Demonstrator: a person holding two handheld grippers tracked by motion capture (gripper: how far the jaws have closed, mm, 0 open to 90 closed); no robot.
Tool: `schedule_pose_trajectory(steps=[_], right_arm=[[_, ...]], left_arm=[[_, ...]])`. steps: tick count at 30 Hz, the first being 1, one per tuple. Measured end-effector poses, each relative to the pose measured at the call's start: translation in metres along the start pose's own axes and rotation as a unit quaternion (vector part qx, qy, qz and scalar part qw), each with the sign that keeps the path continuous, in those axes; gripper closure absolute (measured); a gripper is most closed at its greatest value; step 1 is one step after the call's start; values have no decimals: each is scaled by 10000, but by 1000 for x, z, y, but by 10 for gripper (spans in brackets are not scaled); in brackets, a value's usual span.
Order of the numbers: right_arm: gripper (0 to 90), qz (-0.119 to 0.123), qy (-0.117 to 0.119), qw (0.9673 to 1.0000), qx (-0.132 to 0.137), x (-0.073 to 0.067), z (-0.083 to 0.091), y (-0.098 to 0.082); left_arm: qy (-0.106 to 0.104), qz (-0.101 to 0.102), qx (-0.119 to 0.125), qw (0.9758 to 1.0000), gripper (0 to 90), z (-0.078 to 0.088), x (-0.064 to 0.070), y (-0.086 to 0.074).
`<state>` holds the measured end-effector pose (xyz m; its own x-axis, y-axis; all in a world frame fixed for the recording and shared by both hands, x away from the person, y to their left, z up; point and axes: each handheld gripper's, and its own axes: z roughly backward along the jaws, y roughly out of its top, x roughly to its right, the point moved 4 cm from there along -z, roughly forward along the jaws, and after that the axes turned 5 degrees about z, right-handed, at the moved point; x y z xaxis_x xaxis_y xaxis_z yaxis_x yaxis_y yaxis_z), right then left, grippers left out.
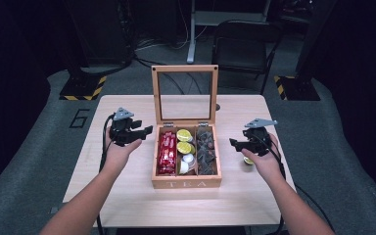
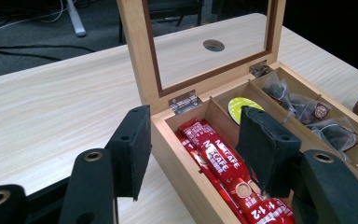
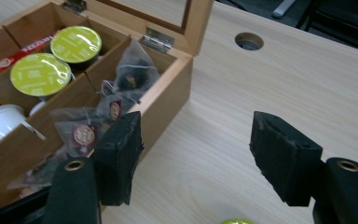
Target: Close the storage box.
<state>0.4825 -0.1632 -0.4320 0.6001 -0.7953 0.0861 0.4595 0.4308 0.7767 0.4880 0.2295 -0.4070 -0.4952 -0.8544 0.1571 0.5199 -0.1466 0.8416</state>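
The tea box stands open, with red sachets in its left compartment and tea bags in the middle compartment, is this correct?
Not quite. The tea bags lie in the right compartment of the tea box; the middle one holds capsules. The high view shows this. The red sachets are in the left one.

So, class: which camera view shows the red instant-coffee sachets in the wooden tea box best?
The left gripper view: the red instant-coffee sachets lie close, lettering legible. The high view shows them small; the right gripper view catches a sliver.
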Motion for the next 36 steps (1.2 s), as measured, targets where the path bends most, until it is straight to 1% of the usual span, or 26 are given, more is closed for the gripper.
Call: schedule_pose_trajectory(steps=[1, 5, 7, 10, 11, 16, 17, 20, 30, 31, 34, 36], right_arm=[[336, -7, -3, 10000, 23, -1, 0, 2], [337, 48, 89, 9999, -32, -7, -3, 14], [344, 106, 166, 9998, -9, -8, -3, 20], [355, 123, 219, 9997, 79, -9, -3, 30], [356, 125, 223, 9996, 126, -9, -2, 34], [357, 141, 213, 9996, 144, -9, -3, 47], [356, 146, 198, 9996, 170, -9, -4, 52], [357, 158, 207, 9995, 181, -9, -6, 57], [371, 205, 273, 9992, 219, -13, -18, 75], [371, 238, 271, 9991, 228, -12, -19, 76], [370, 158, 267, 9993, 224, -12, -25, 80], [368, 148, 278, 9993, 211, -12, -29, 83]], left_arm=[[3, 5, 9, 10000, 446, 0, 0, 0], [0, 4, 27, 10000, 446, 0, 0, 1], [0, 0, 36, 10000, 446, 0, 0, 2], [-1, 18, 35, 10000, 446, 1, -1, 3], [3, 14, 38, 10000, 446, 2, -1, 4], [13, 7, 50, 10000, 445, 3, -2, 5], [13, 1, 39, 10000, 445, 3, -2, 5], [13, -9, 2, 10000, 445, 4, -3, 6], [5, -9, 32, 10000, 441, 5, -2, 7], [14, -1, 41, 10000, 441, 5, -2, 7], [15, -13, 23, 10000, 441, 6, -3, 7], [18, -8, 29, 10000, 441, 6, -3, 7]])
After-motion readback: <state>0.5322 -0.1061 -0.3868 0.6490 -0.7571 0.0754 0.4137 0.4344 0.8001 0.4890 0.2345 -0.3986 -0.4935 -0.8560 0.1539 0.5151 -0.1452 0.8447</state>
